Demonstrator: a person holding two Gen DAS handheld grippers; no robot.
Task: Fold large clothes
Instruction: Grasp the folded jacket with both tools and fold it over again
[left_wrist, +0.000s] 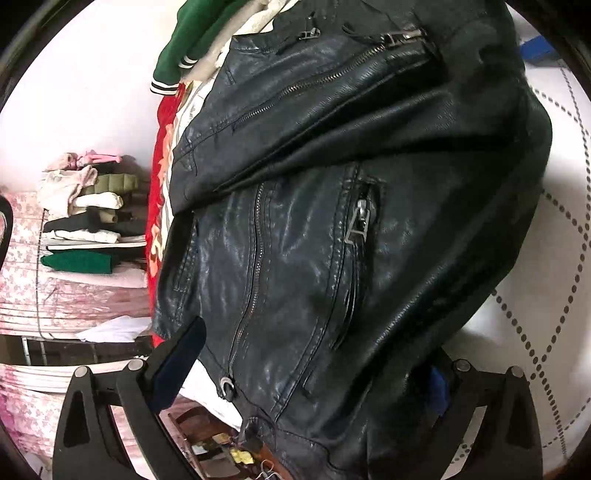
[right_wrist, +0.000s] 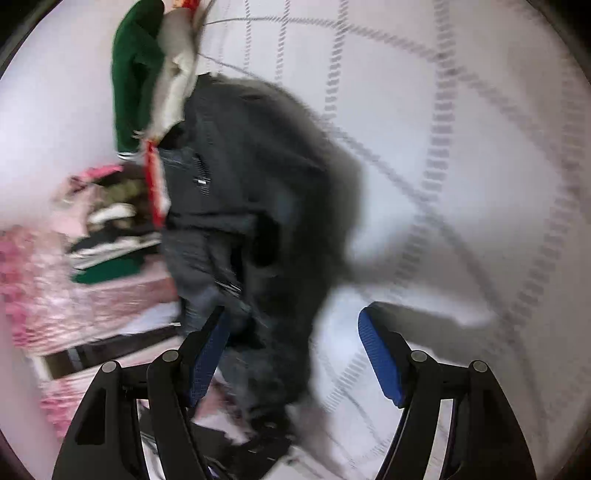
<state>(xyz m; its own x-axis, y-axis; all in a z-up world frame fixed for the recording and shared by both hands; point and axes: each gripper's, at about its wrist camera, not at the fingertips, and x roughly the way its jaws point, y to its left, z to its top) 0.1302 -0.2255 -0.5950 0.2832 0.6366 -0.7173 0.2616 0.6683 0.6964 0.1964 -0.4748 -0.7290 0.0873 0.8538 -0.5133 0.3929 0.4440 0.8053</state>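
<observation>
A black leather jacket (left_wrist: 332, 221) with metal zippers lies folded on the white quilted surface (left_wrist: 554, 258) and fills the left wrist view. My left gripper (left_wrist: 314, 369) is open, its fingers wide apart over the jacket's lower edge; the left pad (left_wrist: 181, 362) shows, the right one is partly hidden by leather. In the blurred right wrist view the jacket (right_wrist: 251, 192) lies ahead on the white surface (right_wrist: 443, 166). My right gripper (right_wrist: 295, 354) is open and empty just above the jacket's near edge.
A pile of clothes, green (left_wrist: 184, 40), cream and red (left_wrist: 162, 192), lies beside the jacket at its left. A stack of folded clothes (left_wrist: 88, 221) sits on a pink floral cover (left_wrist: 22, 258) further left. It also shows in the right wrist view (right_wrist: 107, 236).
</observation>
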